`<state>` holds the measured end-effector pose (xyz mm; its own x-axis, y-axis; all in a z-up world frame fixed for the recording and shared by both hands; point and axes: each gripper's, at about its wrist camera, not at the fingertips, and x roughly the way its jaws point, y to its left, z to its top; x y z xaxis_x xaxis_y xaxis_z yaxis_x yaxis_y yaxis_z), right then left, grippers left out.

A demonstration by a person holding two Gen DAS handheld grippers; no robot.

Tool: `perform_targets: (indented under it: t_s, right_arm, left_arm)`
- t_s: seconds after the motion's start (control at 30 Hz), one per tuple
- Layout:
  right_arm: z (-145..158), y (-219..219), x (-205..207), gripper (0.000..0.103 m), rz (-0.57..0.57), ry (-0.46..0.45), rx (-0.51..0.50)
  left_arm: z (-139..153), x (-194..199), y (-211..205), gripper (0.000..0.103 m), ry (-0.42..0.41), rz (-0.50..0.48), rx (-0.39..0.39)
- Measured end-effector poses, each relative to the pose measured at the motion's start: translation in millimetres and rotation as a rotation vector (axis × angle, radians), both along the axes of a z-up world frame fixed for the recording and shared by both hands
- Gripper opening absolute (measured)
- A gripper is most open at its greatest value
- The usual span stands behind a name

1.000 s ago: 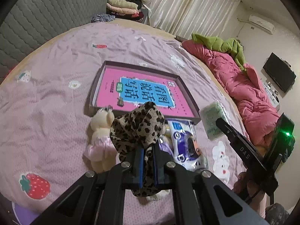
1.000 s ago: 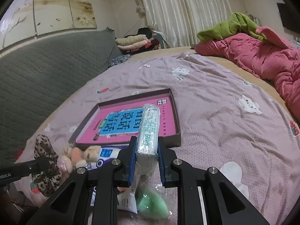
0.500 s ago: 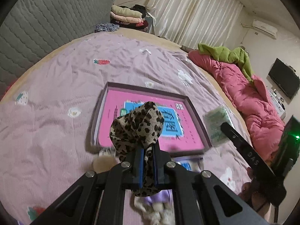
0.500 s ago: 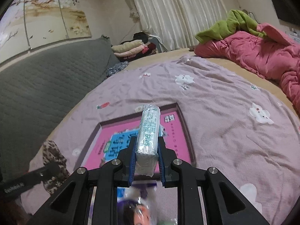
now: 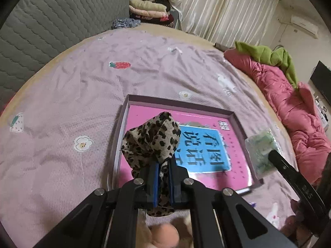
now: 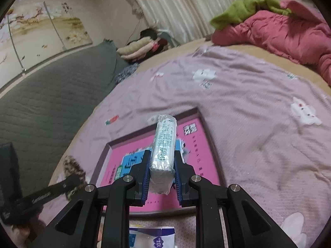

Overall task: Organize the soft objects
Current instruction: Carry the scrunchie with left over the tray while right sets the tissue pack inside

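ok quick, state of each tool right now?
Left tool: closed on the leopard-print scrunchie.
Right tool: closed on the tissue pack.

Bedroom setup: lilac cartoon-print bedsheet ahead of the gripper, grey quilted headboard to its left, white pleated curtains far ahead, crumpled pink duvet off right.

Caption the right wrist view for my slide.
Right gripper carries a tissue pack over the pink tray on the bed.
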<state>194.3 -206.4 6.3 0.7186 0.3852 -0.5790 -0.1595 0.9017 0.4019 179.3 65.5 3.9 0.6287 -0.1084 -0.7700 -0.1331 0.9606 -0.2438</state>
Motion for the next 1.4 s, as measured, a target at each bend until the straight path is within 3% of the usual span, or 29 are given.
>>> perform_targets:
  t_s: [0.23,0.53,0.67,0.83,1.0,1.13,1.4]
  right_arm:
    - [-15.9,11.1,8.3,0.021,0.051,0.063,-0.005]
    - [-39.3,9.3,15.4,0.023,0.005,0.156,-0.167]
    - [-40.6,5.5,16.4,0.023,-0.019,0.163,-0.224]
    - [-41.6,0.6,15.7,0.031,-0.041,0.170,-0.267]
    - [-39.8,-4.8,14.9,0.033,-0.061,0.169,-0.265]
    - [-37.0,-7.0,13.8,0.045,-0.065,0.164,-0.268]
    - [-27.8,-11.9,10.5,0.051,-0.084,0.129,-0.260]
  left_arm:
    - [-32.3,22.3,-5.7,0.008,0.097,-0.016,0.031]
    - [-57.0,31.3,-16.4,0.009,0.192,-0.031,0.069]
    - [-57.2,28.4,-18.2,0.010,0.196,-0.035,0.084]
    - [-58.7,27.7,-16.8,0.010,0.213,-0.030,0.072]
    - [-57.6,27.4,-17.5,0.010,0.220,-0.029,0.072]
    - [-57.4,27.2,-17.6,0.010,0.225,-0.040,0.085]
    - [-54.1,24.6,-12.3,0.014,0.229,-0.040,0.098]
